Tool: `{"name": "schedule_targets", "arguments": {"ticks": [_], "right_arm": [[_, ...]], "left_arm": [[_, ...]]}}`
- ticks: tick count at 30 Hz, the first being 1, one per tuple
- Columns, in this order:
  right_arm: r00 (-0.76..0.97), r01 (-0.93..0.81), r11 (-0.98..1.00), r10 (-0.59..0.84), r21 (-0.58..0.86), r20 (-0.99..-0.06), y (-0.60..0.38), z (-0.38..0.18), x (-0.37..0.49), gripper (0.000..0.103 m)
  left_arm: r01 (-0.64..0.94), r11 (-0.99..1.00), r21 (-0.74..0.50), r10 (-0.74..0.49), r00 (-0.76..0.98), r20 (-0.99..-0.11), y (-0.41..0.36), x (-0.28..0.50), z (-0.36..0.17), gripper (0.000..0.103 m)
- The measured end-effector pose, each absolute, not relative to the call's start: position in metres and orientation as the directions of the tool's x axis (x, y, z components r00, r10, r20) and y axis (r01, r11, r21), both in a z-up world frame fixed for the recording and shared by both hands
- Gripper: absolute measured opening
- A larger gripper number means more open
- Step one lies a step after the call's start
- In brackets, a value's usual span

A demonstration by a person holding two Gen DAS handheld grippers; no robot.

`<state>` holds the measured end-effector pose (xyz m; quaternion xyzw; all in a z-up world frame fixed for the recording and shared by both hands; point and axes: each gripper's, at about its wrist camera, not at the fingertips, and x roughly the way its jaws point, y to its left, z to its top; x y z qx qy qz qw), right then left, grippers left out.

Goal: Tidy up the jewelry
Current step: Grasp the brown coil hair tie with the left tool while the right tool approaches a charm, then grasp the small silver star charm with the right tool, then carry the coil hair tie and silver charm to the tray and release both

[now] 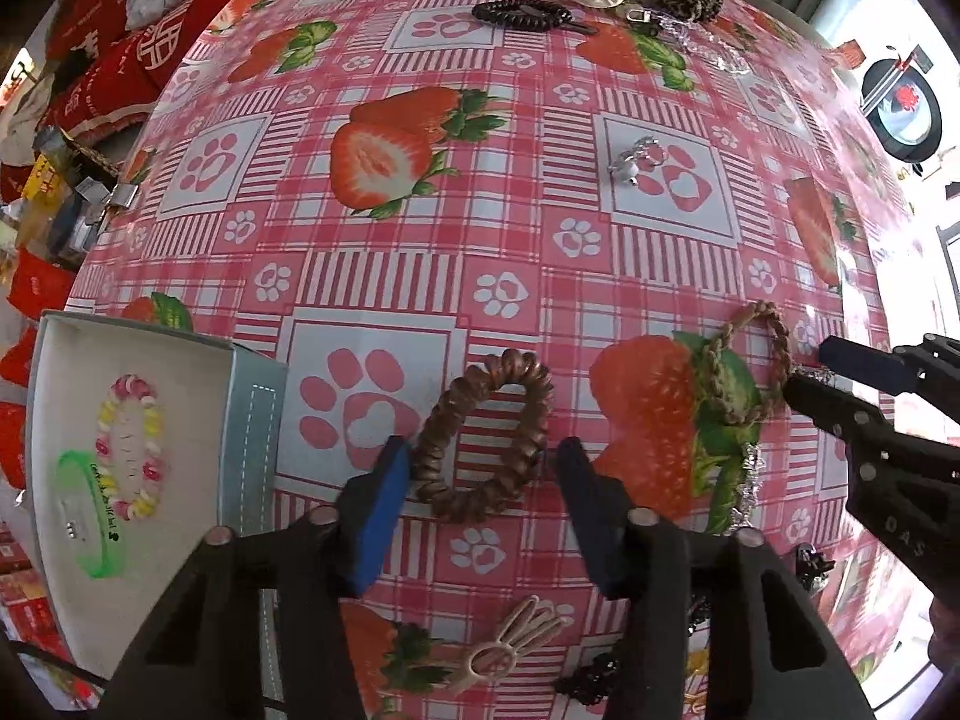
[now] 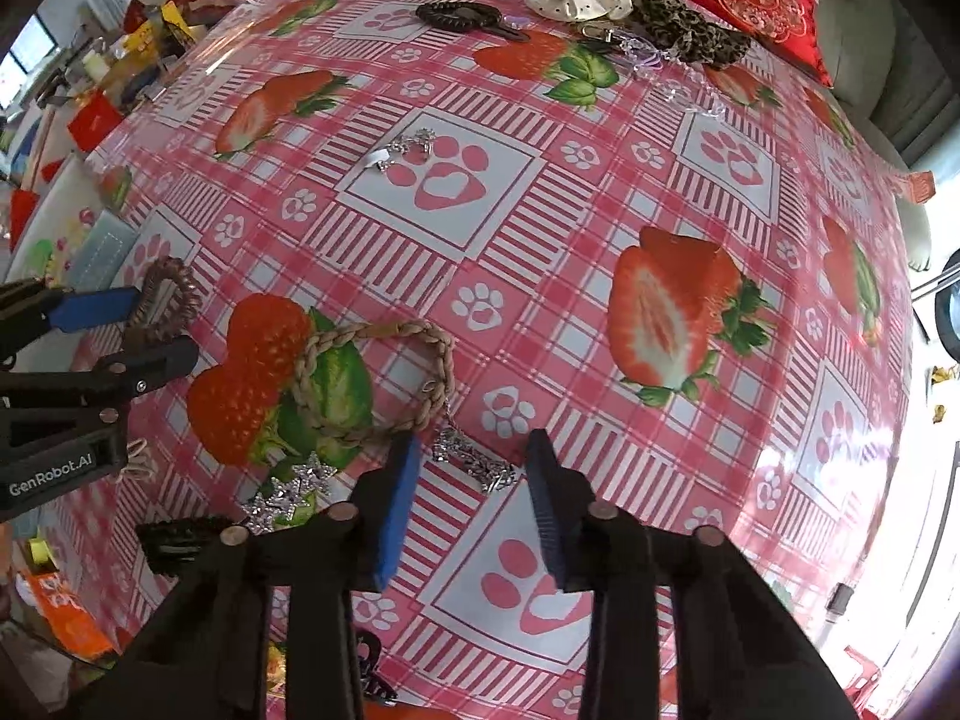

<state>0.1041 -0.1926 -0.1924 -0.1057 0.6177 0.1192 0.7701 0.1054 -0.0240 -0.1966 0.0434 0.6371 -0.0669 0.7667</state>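
On tablecloth (image 1: 480, 252) | left tool (image 1: 483, 459) half-open astride coil tie (image 1: 480, 438) | right tool (image 2: 471, 459) half-open astride chain (image 2: 474, 462)

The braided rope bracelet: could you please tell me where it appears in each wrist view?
Left wrist view: braided rope bracelet lies right of centre, on a printed strawberry's leaves.
Right wrist view: the bracelet lies left of centre, just beyond the blue pads.
Shared landmark: the brown coil hair tie, left of it in both.

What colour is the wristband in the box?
Bright green wristband, lying in the white-lined box; clearest in the left wrist view.
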Motion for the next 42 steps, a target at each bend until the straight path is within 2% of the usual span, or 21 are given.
{"name": "schedule_targets", "arguments": {"ticks": [5, 6, 21, 35, 42], "right_arm": [[0.209, -0.299, 0.954, 0.049, -0.016, -0.977, -0.187, -0.192, 0.108, 0.026], [0.212, -0.297, 0.955, 0.047, -0.018, -0.976, -0.189, -0.192, 0.109, 0.012], [0.176, -0.096, 0.981, 0.182, 0.167, -0.967, -0.247, -0.173, 0.101, 0.013], [0.199, -0.052, 0.974, 0.224, 0.218, -0.954, -0.240, -0.137, 0.093, 0.013], [0.214, -0.097, 0.969, 0.245, 0.229, -0.946, -0.215, -0.117, 0.098, 0.013]], "left_arm": [[0.176, 0.984, -0.027, -0.060, 0.184, -0.981, -0.031, 0.105, -0.193, 0.034], [0.180, 0.983, -0.033, -0.066, 0.184, -0.981, -0.032, 0.105, -0.193, 0.032], [0.170, 0.980, -0.099, -0.136, 0.219, -0.966, -0.030, 0.092, -0.151, 0.032], [0.138, 0.980, -0.145, -0.176, 0.257, -0.950, 0.004, 0.079, -0.121, 0.032], [0.089, 0.983, -0.161, -0.179, 0.280, -0.943, 0.030, 0.067, -0.107, 0.032]]}}
